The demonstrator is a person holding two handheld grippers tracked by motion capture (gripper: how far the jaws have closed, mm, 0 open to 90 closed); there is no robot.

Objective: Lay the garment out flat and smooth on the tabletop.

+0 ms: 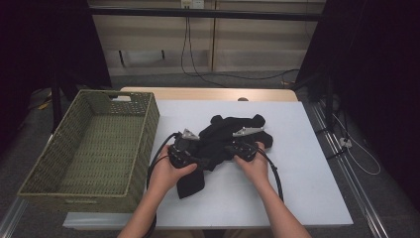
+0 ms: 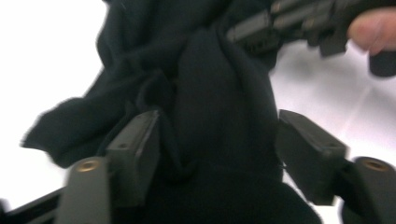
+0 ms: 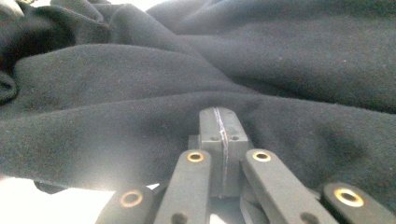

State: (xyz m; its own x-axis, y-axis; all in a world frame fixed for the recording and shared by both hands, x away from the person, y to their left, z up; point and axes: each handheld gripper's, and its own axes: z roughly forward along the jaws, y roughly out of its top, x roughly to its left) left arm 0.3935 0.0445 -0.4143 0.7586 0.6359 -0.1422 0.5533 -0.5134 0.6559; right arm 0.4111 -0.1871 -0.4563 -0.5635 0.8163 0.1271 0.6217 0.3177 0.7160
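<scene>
On the white tabletop (image 1: 307, 198), right of the green woven basket (image 1: 94, 148), a crumpled black garment (image 1: 233, 131) lies between your hands. Your left tool (image 2: 217, 144) stands partly open, its jaws spread either side of a fold of the cloth without pressing it. Your right tool (image 3: 219, 128) has its jaws fully together, tips set against the garment's edge; you cannot tell from the pictures whether any cloth is pinched between them.

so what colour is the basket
Olive green, woven basket; it shows best in the high view, left of the black garment.
</scene>
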